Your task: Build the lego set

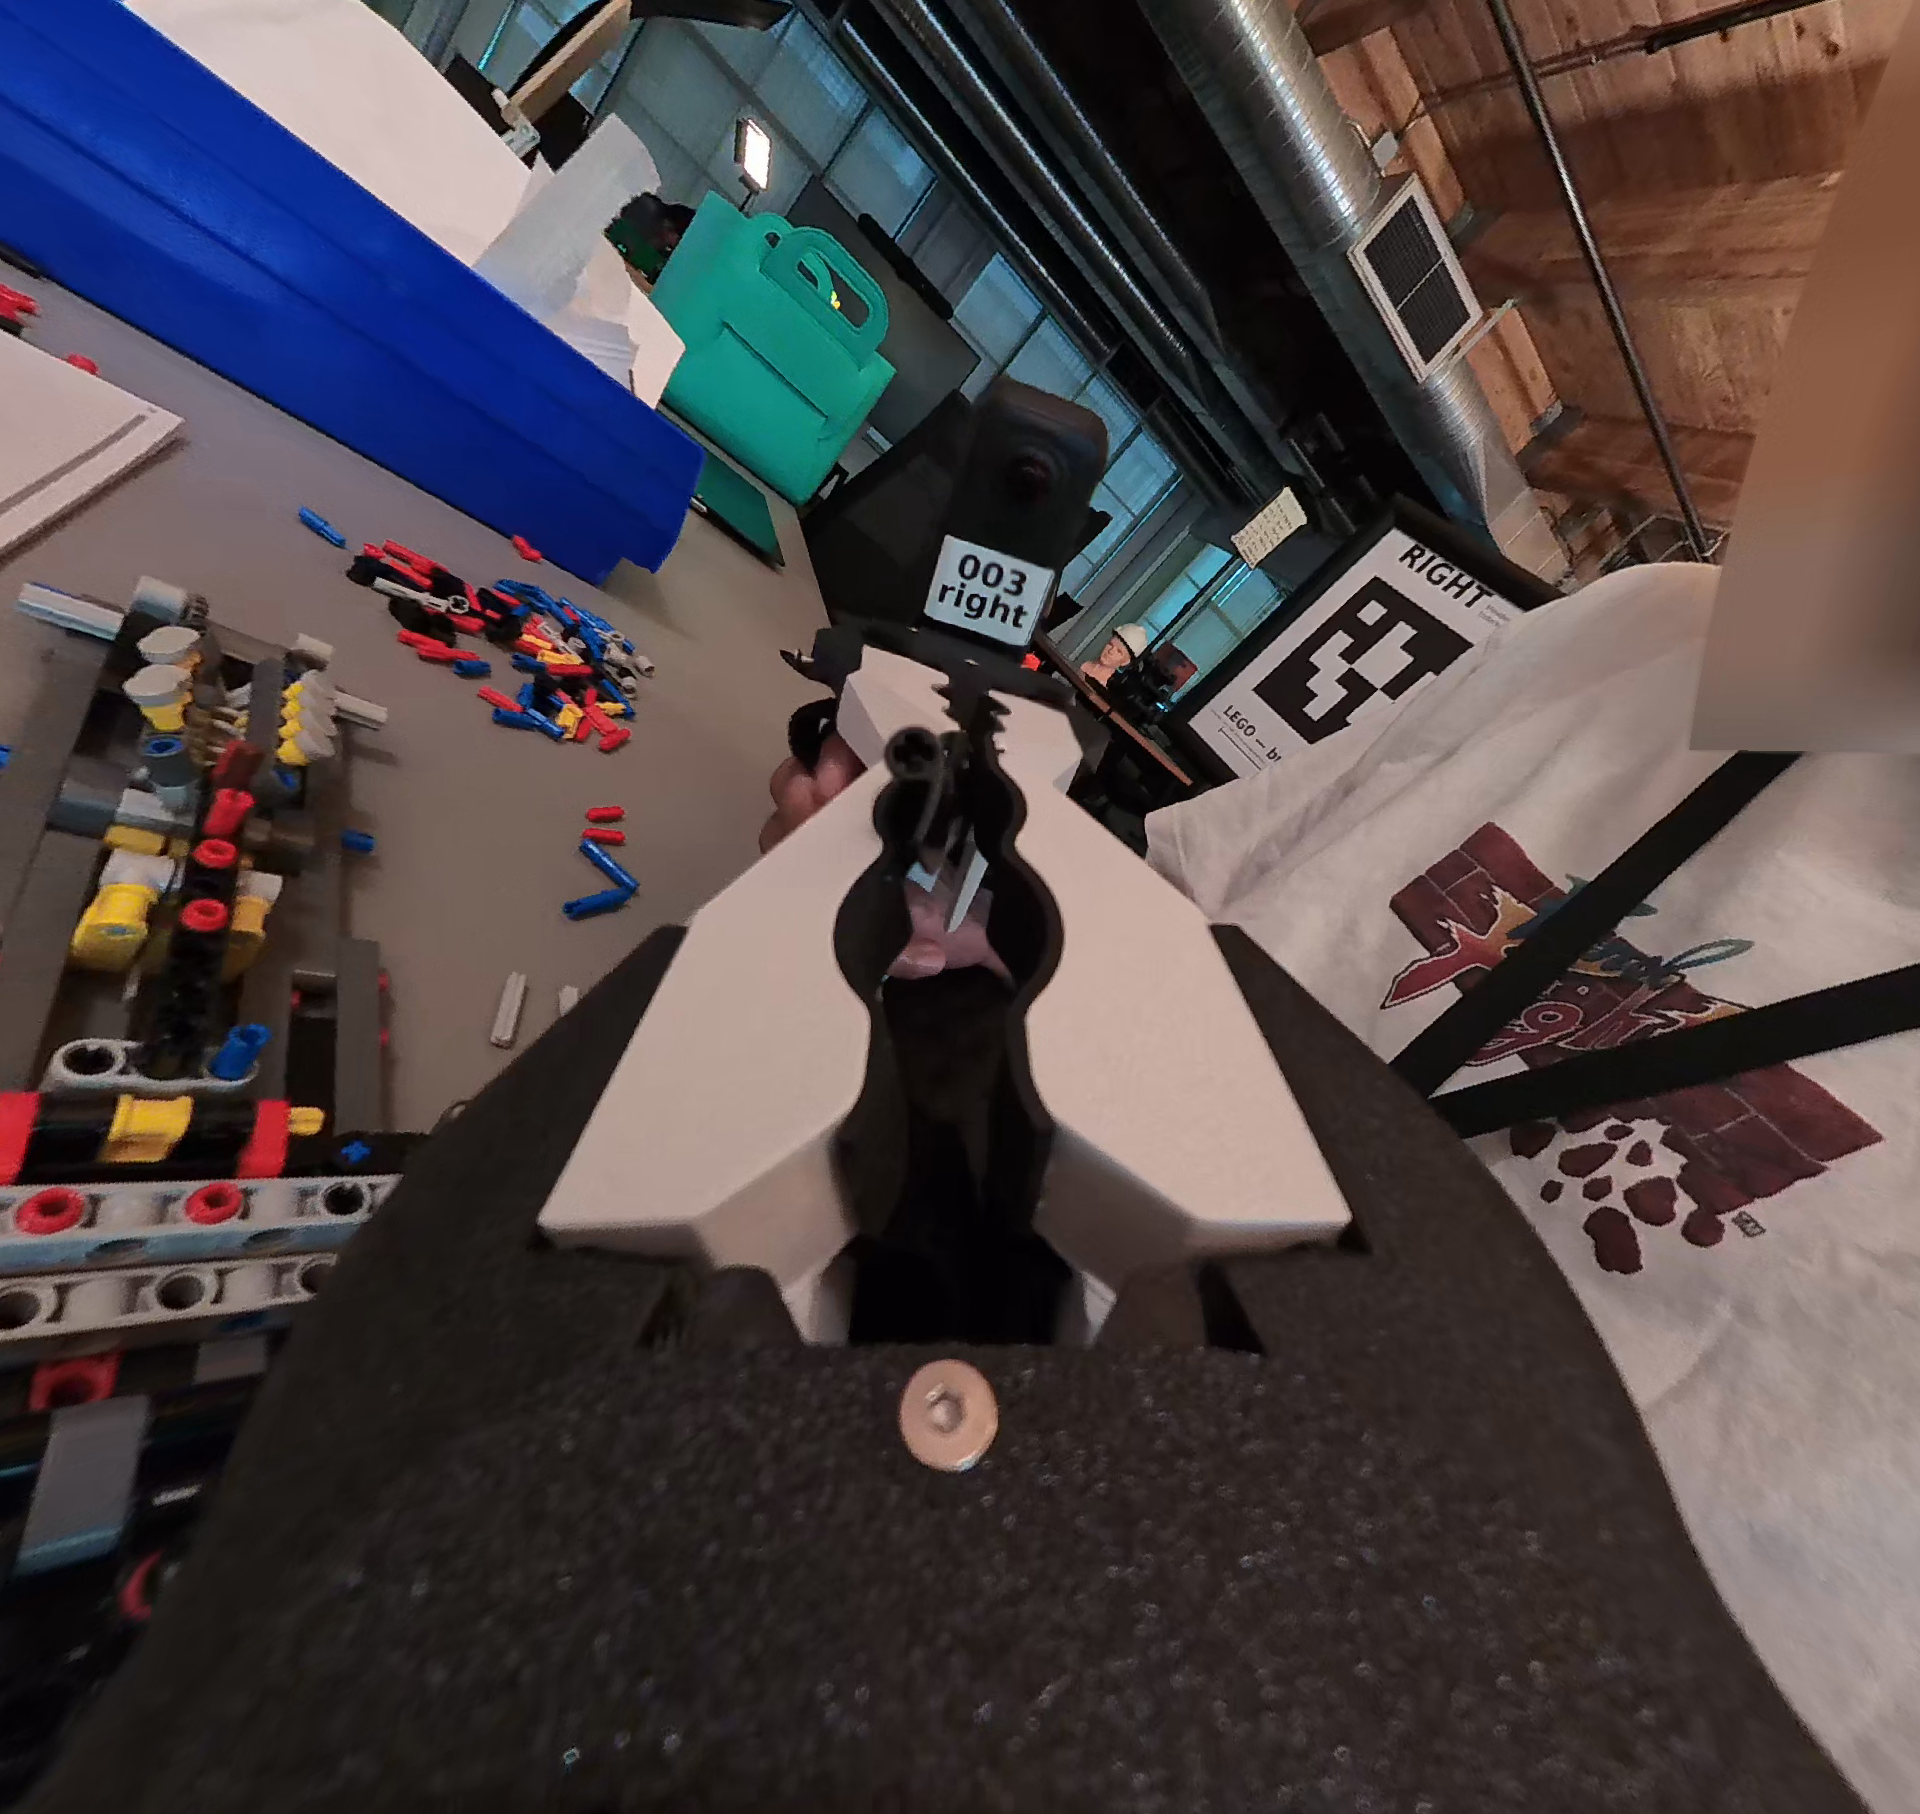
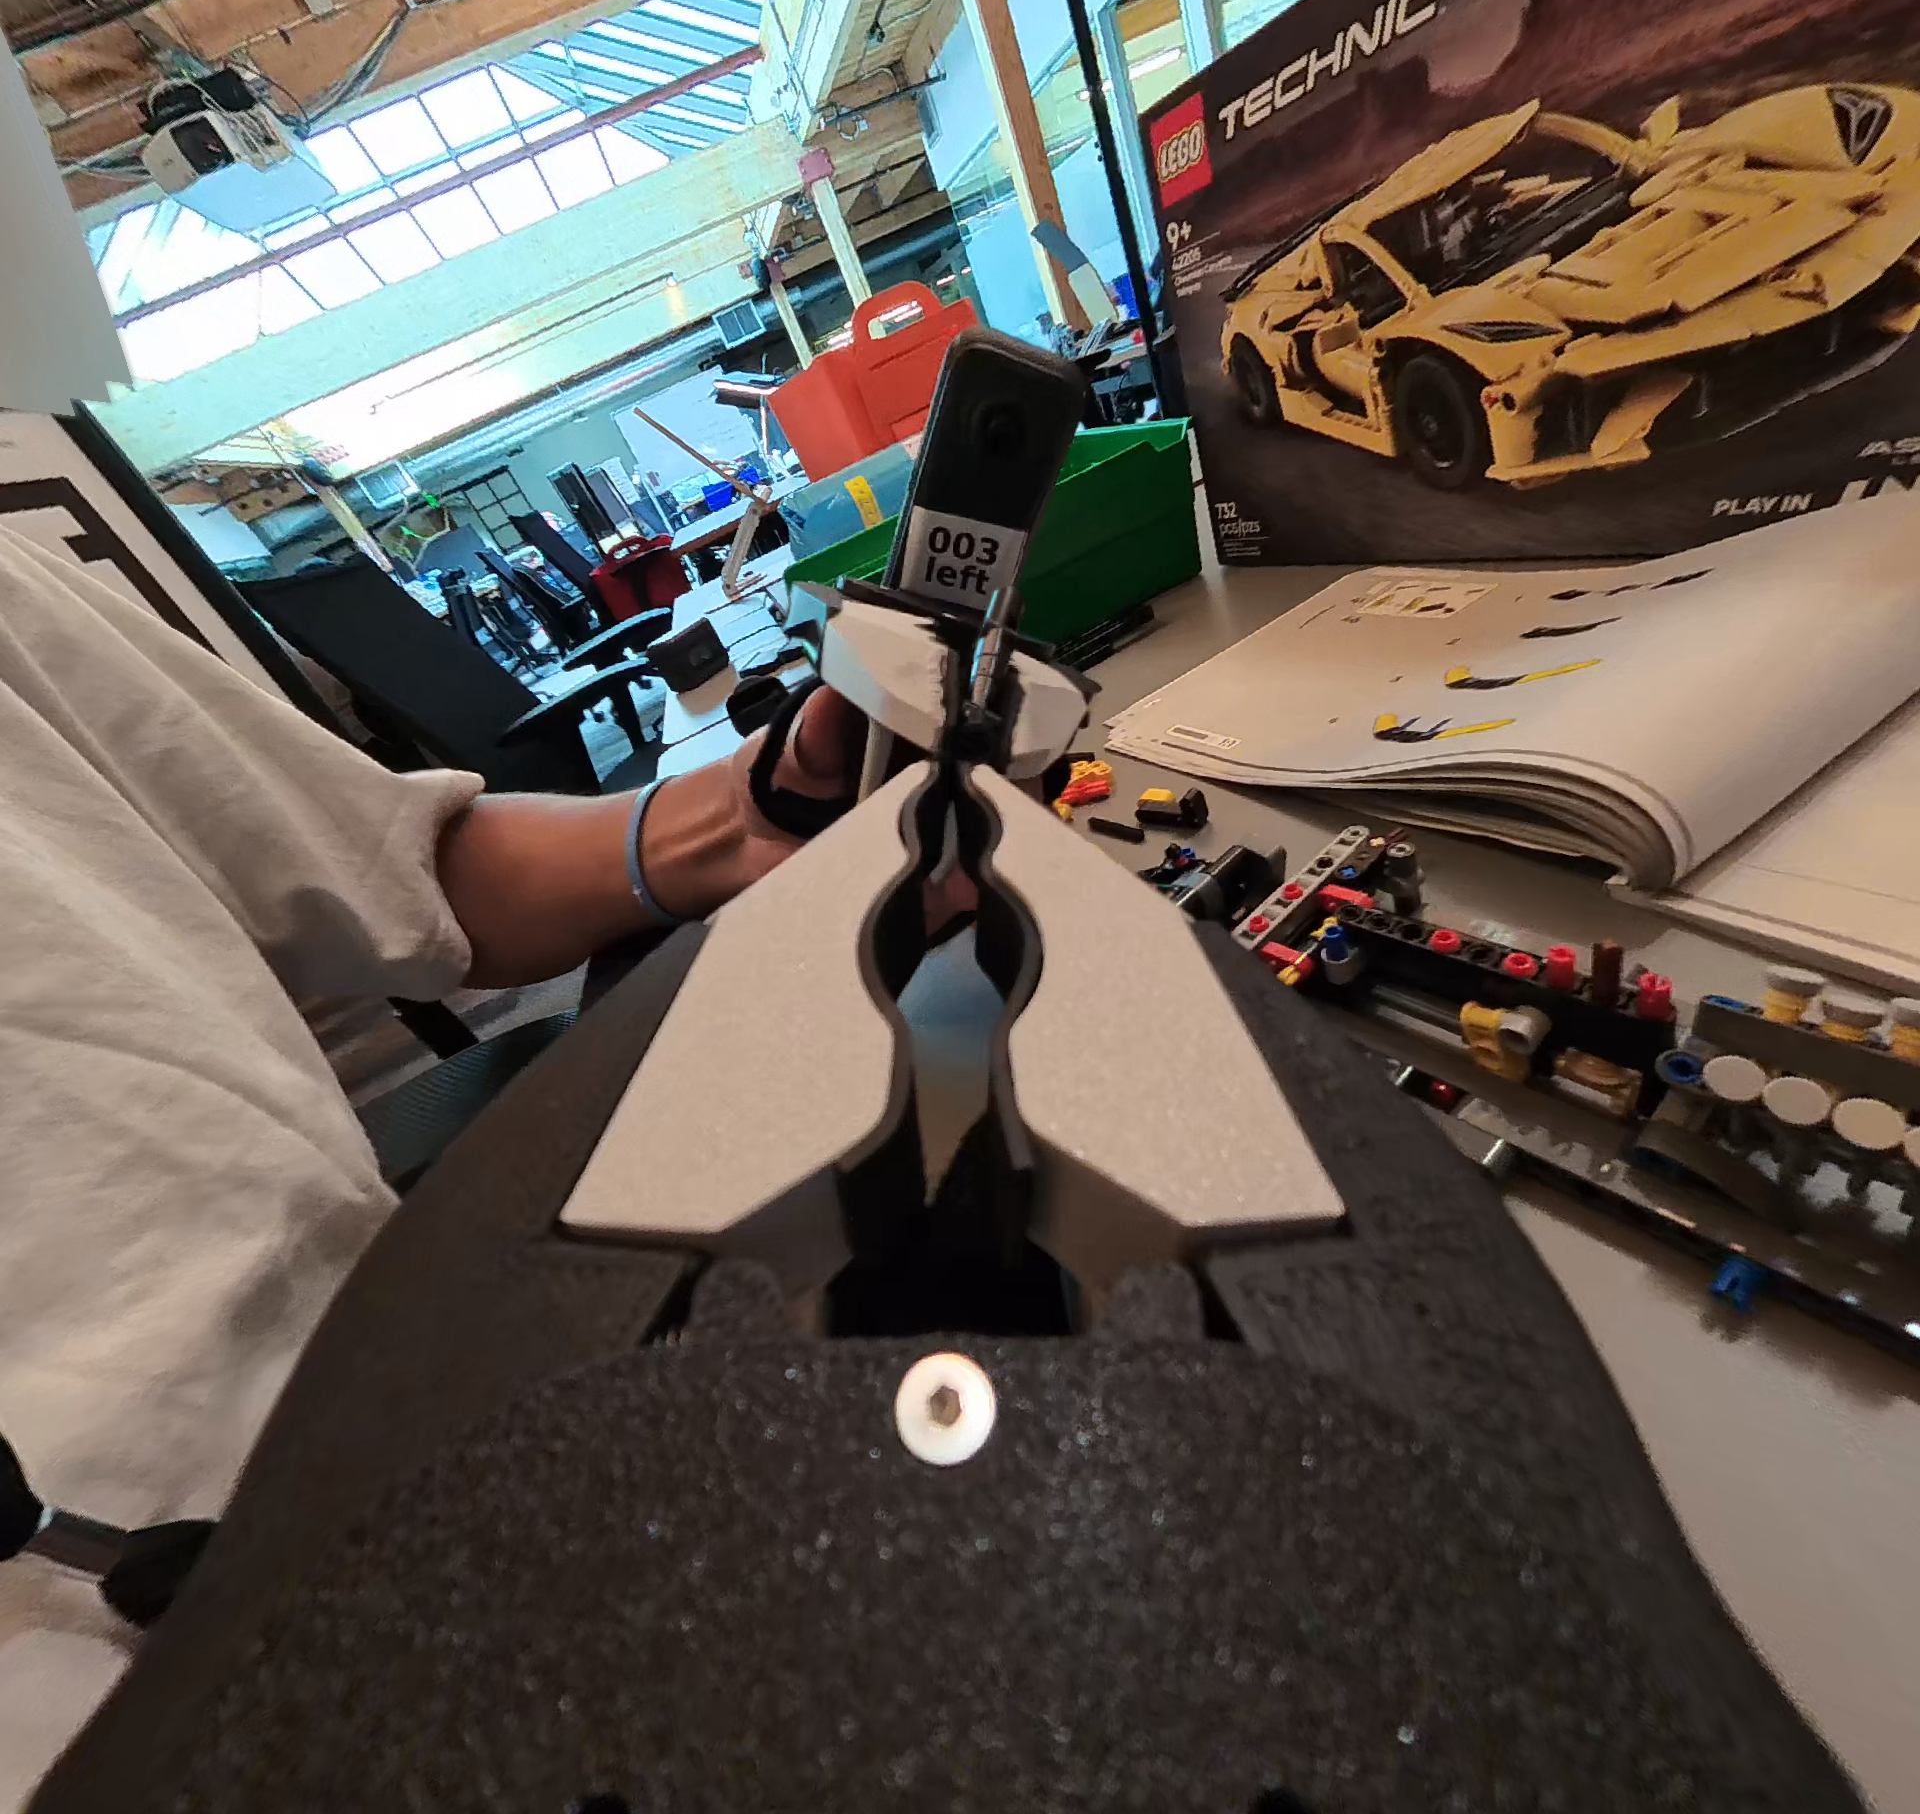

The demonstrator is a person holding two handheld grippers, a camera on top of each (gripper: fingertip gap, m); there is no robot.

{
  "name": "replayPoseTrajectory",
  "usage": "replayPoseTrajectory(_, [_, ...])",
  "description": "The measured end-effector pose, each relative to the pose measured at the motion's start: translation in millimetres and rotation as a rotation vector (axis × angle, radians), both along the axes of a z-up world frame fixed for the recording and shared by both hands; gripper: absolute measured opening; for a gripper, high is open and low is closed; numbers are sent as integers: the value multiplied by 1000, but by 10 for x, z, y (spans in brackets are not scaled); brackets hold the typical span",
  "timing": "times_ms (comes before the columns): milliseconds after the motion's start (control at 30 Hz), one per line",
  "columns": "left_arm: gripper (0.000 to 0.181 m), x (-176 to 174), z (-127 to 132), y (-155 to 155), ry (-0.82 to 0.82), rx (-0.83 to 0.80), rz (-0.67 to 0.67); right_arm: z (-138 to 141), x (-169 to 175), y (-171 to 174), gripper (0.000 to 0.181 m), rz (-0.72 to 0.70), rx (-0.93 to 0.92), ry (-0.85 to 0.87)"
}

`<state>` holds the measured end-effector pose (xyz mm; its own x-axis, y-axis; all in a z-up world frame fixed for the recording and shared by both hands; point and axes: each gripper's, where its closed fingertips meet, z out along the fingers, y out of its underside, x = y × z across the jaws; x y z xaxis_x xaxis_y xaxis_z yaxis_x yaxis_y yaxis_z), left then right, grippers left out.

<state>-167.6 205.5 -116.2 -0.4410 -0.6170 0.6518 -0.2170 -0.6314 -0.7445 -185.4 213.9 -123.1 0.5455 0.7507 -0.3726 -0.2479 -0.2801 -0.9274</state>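
Both grippers are held up in the air, tip to tip, in front of a person in a white shirt. My left gripper is shut on a black axle-like rod that sticks out past its tips. In the right wrist view the left gripper faces me, with the rod clamped between its white fingers. My right gripper is shut, its tips right at the rod's lower end. I cannot tell whether they pinch anything. The right gripper also shows in the left wrist view.
The partly built model lies on the grey table. There is a pile of loose red, blue and black pins and a blue bin. An open instruction booklet, the set's box and a green bin stand behind. Only a small space, under 4 cm, lies between the two pairs of fingers.
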Motion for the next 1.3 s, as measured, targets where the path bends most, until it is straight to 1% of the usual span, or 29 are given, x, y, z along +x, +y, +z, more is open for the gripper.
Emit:
replayPoseTrajectory(133, [6,8,13,-1,-12,0,8,12,4,2,0,-3,4,9])
replayPoseTrajectory(233, [6,19,-26,12,4,39,28,-27,22,16,0,11,-49,36])
replayPoseTrajectory(267, [6,12,-28,13,1,55,32,-36,42,3,2,16,-48,27])
replayPoseTrajectory(300, [6,-3,-17,28,-5,58,39,-39,113,-17,9,7,-38,3])
replayPoseTrajectory(333, [6,-20,-3,64,-9,58,54,-33,251,-41,13,-23,-22,-32])
replayPoseTrajectory(400, [6,-59,-7,138,-2,80,87,-54,666,-105,14,-109,-12,-147])
replayPoseTrajectory(467, [6,-79,-31,201,17,116,121,-204,1205,-202,18,-226,-71,-329])
replayPoseTrajectory(533, [6,-77,-46,249,31,133,148,-421,1681,-356,28,-313,-163,-499])
replayPoseTrajectory(567, [6,-71,-49,262,34,135,154,-526,1838,-445,29,-329,-211,-559])
replayPoseTrajectory(633, [6,-63,-44,251,34,133,143,-686,2115,-543,26,-399,-276,-660])
replayPoseTrajectory(667, [6,-56,-51,250,37,137,144,-751,2166,-576,25,-402,-294,-680])
replayPoseTrajectory(733, [6,-34,-96,243,56,158,148,-855,2145,-610,23,-364,-317,-676])
replayPoseTrajectory(833, [6,-5,-172,205,87,200,141,-947,1950,-556,23,-287,-323,-663])
replayPoseTrajectory(933, [6,22,-233,160,112,253,137,-1088,1732,-469,22,-220,-350,-731])
replayPoseTrajectory(1000, [6,30,-248,117,117,276,126,-1203,1678,-427,20,-196,-372,-807])
replayPoseTrajectory(1167, [6,28,-227,84,111,265,116,-1270,1645,-347,12,-186,-368,-849])
replayPoseTrajectory(1233, [6,26,-219,82,106,265,116,-1277,1626,-337,11,-182,-351,-856])
replayPoseTrajectory(1300, [6,27,-219,70,105,266,111,-1278,1601,-312,6,-182,-320,-866])
